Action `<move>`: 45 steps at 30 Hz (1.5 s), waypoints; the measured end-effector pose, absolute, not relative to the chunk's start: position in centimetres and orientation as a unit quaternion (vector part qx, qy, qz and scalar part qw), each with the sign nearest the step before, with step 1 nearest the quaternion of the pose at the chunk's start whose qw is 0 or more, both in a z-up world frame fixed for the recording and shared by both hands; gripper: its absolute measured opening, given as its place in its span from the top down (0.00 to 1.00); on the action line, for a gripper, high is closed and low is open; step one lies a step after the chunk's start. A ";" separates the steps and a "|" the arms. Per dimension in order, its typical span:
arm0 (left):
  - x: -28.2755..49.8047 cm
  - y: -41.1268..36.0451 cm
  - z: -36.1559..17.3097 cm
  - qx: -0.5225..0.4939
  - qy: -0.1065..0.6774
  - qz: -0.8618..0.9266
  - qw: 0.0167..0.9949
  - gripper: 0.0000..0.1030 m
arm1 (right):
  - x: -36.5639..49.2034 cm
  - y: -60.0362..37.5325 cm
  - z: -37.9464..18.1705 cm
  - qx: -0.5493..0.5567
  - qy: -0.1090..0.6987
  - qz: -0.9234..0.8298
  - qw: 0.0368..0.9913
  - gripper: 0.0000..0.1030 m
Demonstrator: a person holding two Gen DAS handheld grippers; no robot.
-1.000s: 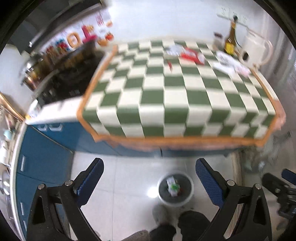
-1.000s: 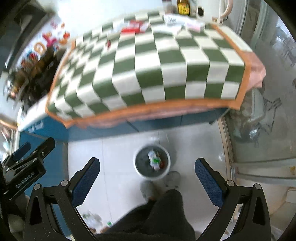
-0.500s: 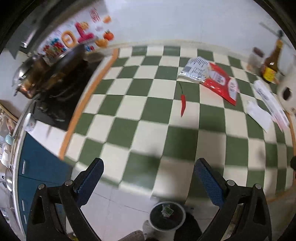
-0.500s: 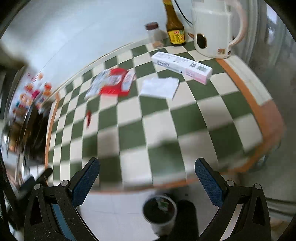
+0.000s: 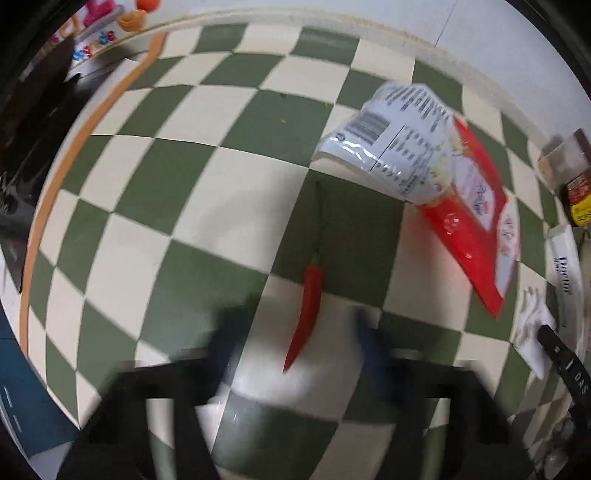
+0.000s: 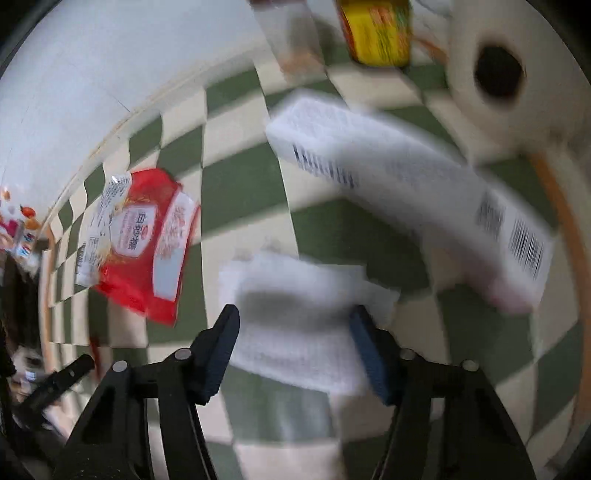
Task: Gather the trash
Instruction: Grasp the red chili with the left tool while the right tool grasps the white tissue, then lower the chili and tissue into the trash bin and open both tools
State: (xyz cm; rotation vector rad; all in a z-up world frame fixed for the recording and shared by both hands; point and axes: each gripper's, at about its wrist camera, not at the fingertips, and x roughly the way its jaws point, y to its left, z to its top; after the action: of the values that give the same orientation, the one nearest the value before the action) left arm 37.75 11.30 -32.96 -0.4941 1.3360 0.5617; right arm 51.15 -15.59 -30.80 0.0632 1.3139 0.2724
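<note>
I have both claws closing, nothing pinched yet, left gripper (image 5: pixel 295 347) astride the red chilli (image 5: pixel 308 314), right gripper (image 6: pixel 295 343) astride the white tissue (image 6: pixel 295 325), while the red snack wrapper (image 6: pixel 144 243) and long white box (image 6: pixel 406 206) beyond remain uncollected.

the left tongs (image 5: pixel 299 350) are smeared by motion, so whether their pads touch the red chili (image 5: pixel 308 314) cannot be told. the long white box (image 6: pixel 406 199) and the white tissue (image 6: pixel 299 321) are blurred. the yellow-labelled bottle (image 6: pixel 380 29) is cut off by the top edge.
</note>
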 end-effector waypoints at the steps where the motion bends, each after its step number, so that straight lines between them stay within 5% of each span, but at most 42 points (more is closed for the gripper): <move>1: 37.9 11.3 -32.7 -0.216 0.597 0.261 0.728 0.85 | 51.2 -15.2 -30.8 0.010 0.601 0.121 0.790 0.58; 3: 38.1 11.1 -32.8 -0.211 0.601 0.255 0.728 0.93 | 51.4 -14.8 -31.0 -0.017 0.593 0.113 0.797 0.85; 8: 36.8 10.4 -32.3 -0.185 0.596 0.275 0.731 0.93 | 51.7 -15.4 -31.1 -0.006 0.593 0.122 0.796 0.97; 18: 30.8 7.4 -25.0 -0.162 0.541 0.263 0.782 0.93 | 46.4 -17.7 -25.2 0.043 0.566 0.160 0.808 0.98; 31: 15.1 1.7 -15.2 -0.096 0.464 0.185 0.861 0.93 | 26.6 -19.5 -13.9 0.050 0.486 0.165 0.857 0.98; 45: 2.7 -3.5 -15.6 -0.101 0.496 0.123 0.854 0.93 | 7.4 -23.6 -11.2 0.070 0.493 0.155 0.853 0.98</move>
State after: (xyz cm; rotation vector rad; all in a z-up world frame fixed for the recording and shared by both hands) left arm 2.75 -3.50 -15.57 -0.2133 1.0427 0.2587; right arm 7.42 -23.59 -11.22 0.1481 1.0365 0.3255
